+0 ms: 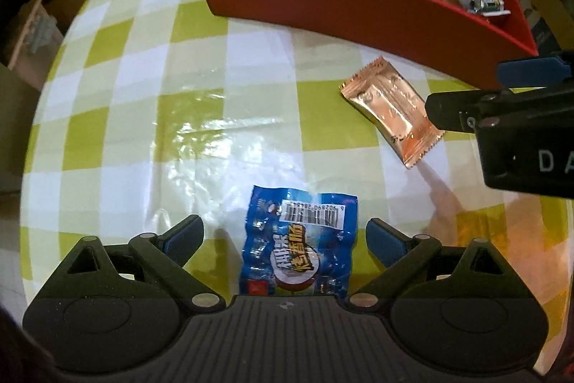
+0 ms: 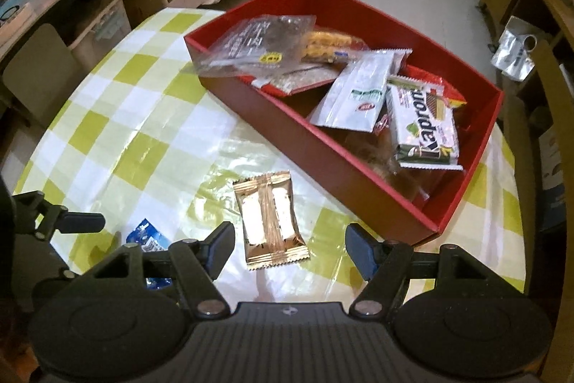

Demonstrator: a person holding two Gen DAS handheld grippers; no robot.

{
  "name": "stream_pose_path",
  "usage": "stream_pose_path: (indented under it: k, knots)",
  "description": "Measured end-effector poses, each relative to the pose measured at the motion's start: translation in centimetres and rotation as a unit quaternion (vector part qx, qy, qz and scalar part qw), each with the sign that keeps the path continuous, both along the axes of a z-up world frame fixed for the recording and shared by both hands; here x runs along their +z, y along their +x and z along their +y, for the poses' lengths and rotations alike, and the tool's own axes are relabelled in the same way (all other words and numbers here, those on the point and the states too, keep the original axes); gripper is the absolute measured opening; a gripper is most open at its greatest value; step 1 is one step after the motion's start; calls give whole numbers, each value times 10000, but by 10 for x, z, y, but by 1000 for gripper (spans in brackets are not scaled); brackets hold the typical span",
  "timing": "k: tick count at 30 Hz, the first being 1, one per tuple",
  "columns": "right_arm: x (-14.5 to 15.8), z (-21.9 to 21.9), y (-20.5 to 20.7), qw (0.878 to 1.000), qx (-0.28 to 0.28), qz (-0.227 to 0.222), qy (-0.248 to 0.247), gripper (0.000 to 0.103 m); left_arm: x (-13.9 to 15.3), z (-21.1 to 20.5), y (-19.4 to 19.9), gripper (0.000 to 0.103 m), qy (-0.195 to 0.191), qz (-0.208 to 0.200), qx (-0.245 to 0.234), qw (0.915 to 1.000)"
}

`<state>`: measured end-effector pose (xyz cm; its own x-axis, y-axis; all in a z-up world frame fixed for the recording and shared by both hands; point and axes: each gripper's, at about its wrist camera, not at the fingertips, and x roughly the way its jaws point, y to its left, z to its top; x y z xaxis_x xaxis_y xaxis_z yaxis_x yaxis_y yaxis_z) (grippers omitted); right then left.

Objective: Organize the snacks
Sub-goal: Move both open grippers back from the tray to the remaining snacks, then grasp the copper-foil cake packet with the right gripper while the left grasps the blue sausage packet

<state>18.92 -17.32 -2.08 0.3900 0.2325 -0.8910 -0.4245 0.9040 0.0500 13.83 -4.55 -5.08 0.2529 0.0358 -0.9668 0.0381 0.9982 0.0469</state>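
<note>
Left wrist view: left claw (image 1: 285, 237) spread wide and holding nothing, its blue pads on either side of a blue snack packet (image 1: 299, 246) lying flat on the green-and-white checked table (image 1: 143, 103), neither pad touching it. Copper foil packet (image 1: 393, 112) flat on the table near the front wall of the red box (image 1: 358, 17) — right claw (image 1: 466, 88) reaching in from the side just beside that packet, fingers parted. Red box at the far edge of the table, with clear, white and printed wrappers piled inside. Right wrist view: right claw (image 2: 290, 248) wide open and empty, the copper foil packet (image 2: 269, 216) lying between its fingertips, seam side up, untouched. Red box (image 2: 323, 167) just beyond — a clear bag (image 2: 254, 42), a white sachet (image 2: 358, 88) and a wafer pack (image 2: 425, 128) inside. Blue snack packet (image 2: 147, 236) partly hidden behind the claw's finger, near the left claw (image 2: 77, 221).
</note>
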Motion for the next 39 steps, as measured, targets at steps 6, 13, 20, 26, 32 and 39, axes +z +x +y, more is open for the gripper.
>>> stream_pose_path:
  k: [6, 13, 20, 26, 32, 39]
  knots:
    - [-9, 4, 7, 9998, -25, 211, 53, 75, -14, 3, 1, 89, -142, 282, 12, 9995]
    - [-23, 21, 14, 9994, 67, 343, -31, 75, -8, 12, -7, 75, -183, 243, -151, 9994]
    - [-43, 33, 25, 9984, 143, 499, -207, 75, -1, 20, -8, 75, -271, 189, -188, 9993]
    - [-53, 45, 28, 9973, 354, 481, -435, 73, 0, 17, -8, 75, -64, 128, -294, 9995]
    - [-52, 44, 26, 9973, 393, 490, -393, 62, -5, 18, -4, 78, 105, 153, -289, 9994]
    - [-47, 33, 23, 9970, 366, 606, -325, 52, -11, 27, 3, 93, -23, 270, -134, 9995]
